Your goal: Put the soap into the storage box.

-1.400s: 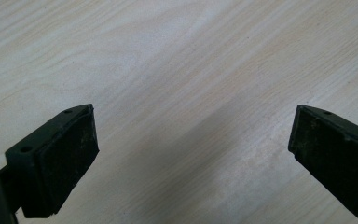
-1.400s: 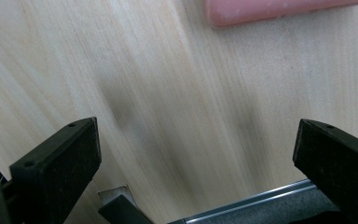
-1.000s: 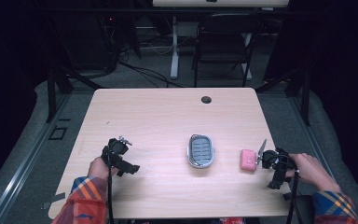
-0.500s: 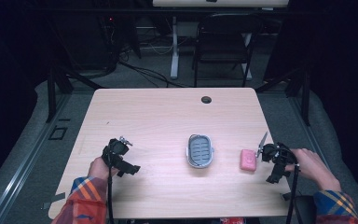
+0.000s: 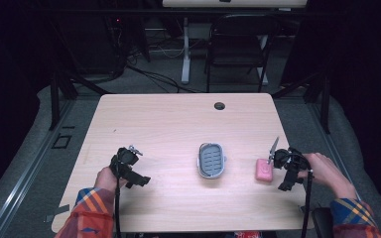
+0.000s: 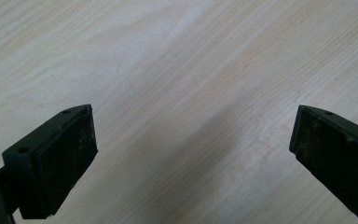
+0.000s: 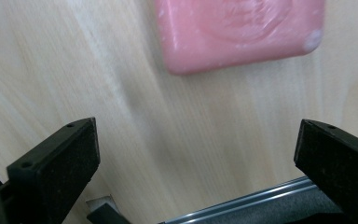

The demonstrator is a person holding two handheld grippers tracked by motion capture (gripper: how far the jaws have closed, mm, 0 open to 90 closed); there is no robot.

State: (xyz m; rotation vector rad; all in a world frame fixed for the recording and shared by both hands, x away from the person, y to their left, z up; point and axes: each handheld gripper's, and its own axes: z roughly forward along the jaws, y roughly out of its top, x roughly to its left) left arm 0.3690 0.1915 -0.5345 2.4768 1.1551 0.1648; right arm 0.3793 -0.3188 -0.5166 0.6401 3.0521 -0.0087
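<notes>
A pink bar of soap lies flat on the wooden table near its right edge. A grey oval soap dish with a ridged floor sits just left of it, with nothing in it. My right gripper hovers right beside the soap, jaws wide open. In the right gripper view the soap lies ahead of the open gripper, outside the jaws. Over bare wood at the front left, my left gripper is open too; in the left gripper view the left gripper holds nothing.
A round cable hole sits near the table's far edge. A dark chair and a desk leg stand beyond the table. The table's right edge runs close behind my right gripper.
My right gripper has moved left toward the pink soap, closing most of the gap. The left gripper has stayed in place.
</notes>
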